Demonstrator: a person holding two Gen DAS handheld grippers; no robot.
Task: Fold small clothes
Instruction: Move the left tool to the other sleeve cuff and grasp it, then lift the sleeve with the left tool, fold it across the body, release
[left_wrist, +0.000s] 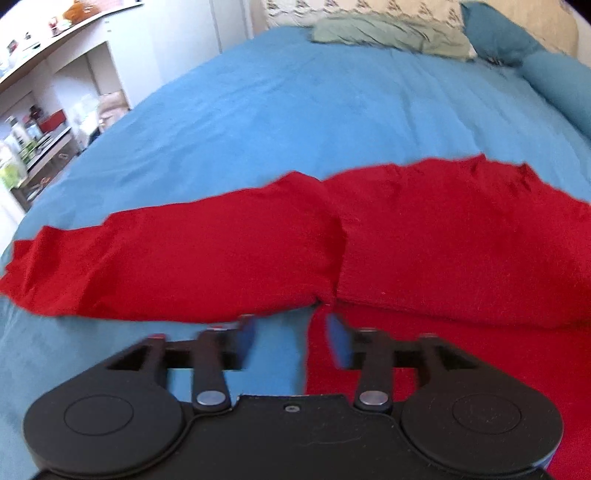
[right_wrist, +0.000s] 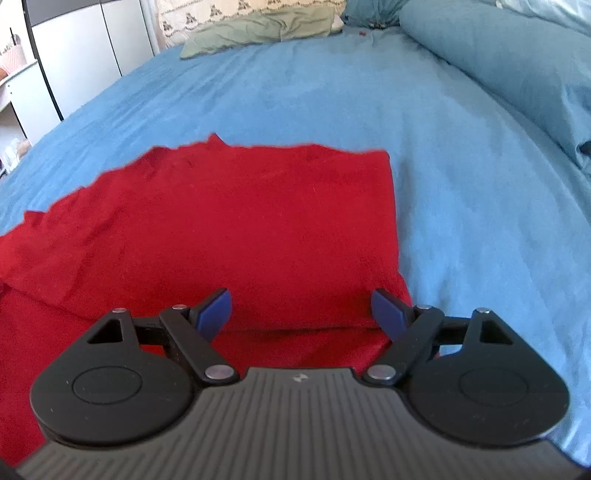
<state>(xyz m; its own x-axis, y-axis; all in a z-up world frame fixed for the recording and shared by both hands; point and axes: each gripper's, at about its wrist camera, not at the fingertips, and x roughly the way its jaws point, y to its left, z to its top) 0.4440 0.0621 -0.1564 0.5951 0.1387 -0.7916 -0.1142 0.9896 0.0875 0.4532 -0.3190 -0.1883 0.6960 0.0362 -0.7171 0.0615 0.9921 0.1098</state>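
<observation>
Red garment (left_wrist: 424, 236) spread on a blue bedspread (left_wrist: 258, 110), left gripper (left_wrist: 291, 339) released with nothing between its fingers, the folded sleeve just ahead of the tips, right gripper (right_wrist: 301, 314) spread wide and empty, the garment's folded right edge below its fingers

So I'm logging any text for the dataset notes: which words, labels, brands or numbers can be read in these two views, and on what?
No readable text in either view.
Red garment: no print or tag showing.
Right gripper: a small pale emblem on its body, no letters.
Shelf items: bottles and boxes, labels too small and blurred.
Patterned pillow: repeating motifs, not words.
</observation>
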